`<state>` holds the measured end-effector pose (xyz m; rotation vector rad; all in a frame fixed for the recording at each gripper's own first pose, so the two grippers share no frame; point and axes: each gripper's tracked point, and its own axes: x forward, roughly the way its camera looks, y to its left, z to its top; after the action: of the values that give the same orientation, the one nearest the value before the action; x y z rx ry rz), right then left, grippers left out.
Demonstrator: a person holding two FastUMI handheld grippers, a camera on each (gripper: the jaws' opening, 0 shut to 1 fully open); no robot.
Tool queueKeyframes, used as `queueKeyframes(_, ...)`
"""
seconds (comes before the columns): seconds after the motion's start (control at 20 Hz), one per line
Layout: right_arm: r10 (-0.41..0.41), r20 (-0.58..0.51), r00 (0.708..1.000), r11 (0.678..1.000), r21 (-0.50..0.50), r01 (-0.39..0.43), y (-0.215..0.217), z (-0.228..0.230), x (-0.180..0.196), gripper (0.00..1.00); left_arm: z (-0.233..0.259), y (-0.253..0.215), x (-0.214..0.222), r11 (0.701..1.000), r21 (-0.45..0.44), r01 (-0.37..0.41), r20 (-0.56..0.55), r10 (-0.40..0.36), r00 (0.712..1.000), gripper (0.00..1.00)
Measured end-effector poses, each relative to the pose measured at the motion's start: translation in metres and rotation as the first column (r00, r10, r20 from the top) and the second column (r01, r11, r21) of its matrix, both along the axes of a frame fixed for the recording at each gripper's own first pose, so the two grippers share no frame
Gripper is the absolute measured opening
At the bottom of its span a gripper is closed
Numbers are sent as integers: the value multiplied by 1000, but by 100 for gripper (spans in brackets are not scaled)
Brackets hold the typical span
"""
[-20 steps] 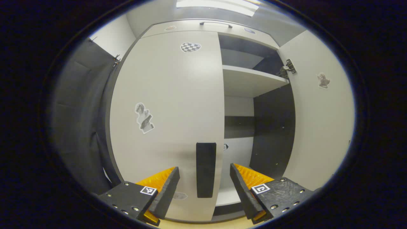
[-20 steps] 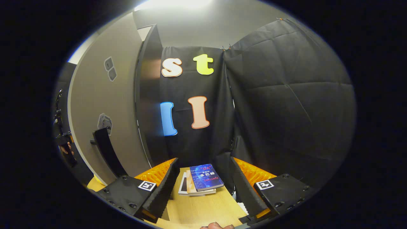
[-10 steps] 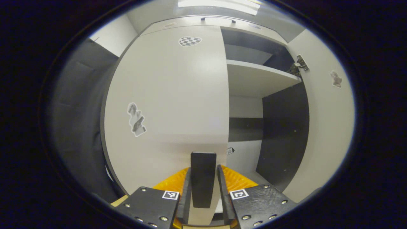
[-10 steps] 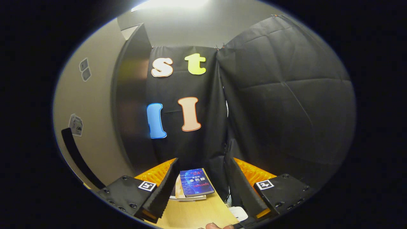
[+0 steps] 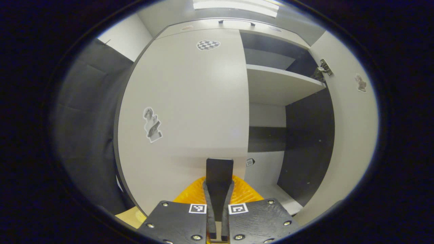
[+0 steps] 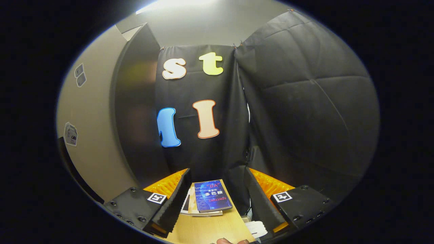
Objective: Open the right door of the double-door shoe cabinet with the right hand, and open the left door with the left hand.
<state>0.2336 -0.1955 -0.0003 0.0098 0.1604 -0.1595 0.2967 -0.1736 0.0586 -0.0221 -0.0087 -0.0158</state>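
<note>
Tongs: our left gripper (image 5: 217,203) has its fingers pressed together on the black handle (image 5: 219,173) of the left door; our right gripper (image 6: 217,200) has its fingers spread apart, holding nothing.
Shoe cabinet: in the left gripper view we face a pale double-door cabinet, its top edge near the ceiling light.
Right door: the right door (image 5: 346,118) stands swung wide, its inner face and a metal hinge (image 5: 322,69) showing; we judge this half of the task done.
Left door: the left door (image 5: 190,101) lies flat across its opening, looking closed; opening it is what we judge is left.
Interior: a pale shelf (image 5: 278,84) and dark side panels show through the open right half.
Right gripper's surroundings: in the right gripper view we see the open door's outer face (image 6: 91,128) at the left, well apart from the fingers, and a wooden table (image 6: 210,227) below.
Small things: a stack of books (image 6: 206,201) lies on the table between the spread fingers; stickers dot both doors.
Next: we judge a pull on the gripped handle should swing the left door out.
</note>
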Motion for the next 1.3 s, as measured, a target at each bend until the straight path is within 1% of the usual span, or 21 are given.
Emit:
queueKeyframes(0.1,3,6,1000,1000,-6,-3,1,0,1,98,-1,1,0,1000,-5,10,-9,-10,1000,8)
queueKeyframes(0.25,11,4,1000,1000,-9,-11,6,-3,-1,98,-1,1,0,1000,15,10,-15,-10,1000,8)
queueKeyframes(0.35,22,-7,1000,1000,-2,-22,10,-7,-3,98,-2,1,-1,1000,5,12,-15,-12,1000,8)
queueKeyframes(0.5,13,-10,1000,1000,13,-13,14,-4,-10,98,-1,2,-5,1000,-4,16,-20,-17,1000,8)
queueKeyframes(0.65,19,8,1000,999,26,-19,30,5,-23,98,-2,4,-9,999,-5,39,-18,-39,999,10)
queueKeyframes(0.7,26,6,1000,999,27,-26,37,6,-28,98,-3,5,-12,999,-7,52,-20,-52,998,10)
queueKeyframes(0.75,25,9,1000,1000,19,-25,44,8,-36,92,-3,7,-14,998,-10,64,-22,-64,998,10)
queueKeyframes(0.8,24,16,1000,1000,8,-24,52,11,-44,98,-3,8,-17,997,-12,73,-26,-74,997,8)
queueKeyframes(0.9,24,25,999,1000,-4,-24,68,14,-57,98,-2,13,-25,996,-8,85,-32,-86,996,8)
queueKeyframes(0.95,26,29,999,1000,4,-26,75,15,-63,98,-1,15,-31,996,-4,90,-34,-91,995,8)
queueKeyframes(1.0,29,30,999,999,21,-29,83,15,-70,92,0,17,-35,995,-3,96,-36,-96,995,8)
queueKeyframes(1.05,29,28,999,999,45,-30,91,15,-78,98,1,19,-41,995,-3,104,-37,-104,994,10)
queueKeyframes(1.1,31,33,999,997,68,-34,99,16,-86,98,2,23,-47,994,-4,111,-36,-111,993,8)
queueKeyframes(1.2,30,55,998,995,98,-36,111,23,-105,98,3,29,-53,992,-3,128,-25,-128,991,10)
queueKeyframes(1.3,2,57,998,994,110,-8,115,23,-126,98,3,34,-58,991,-15,136,-25,-137,990,8)
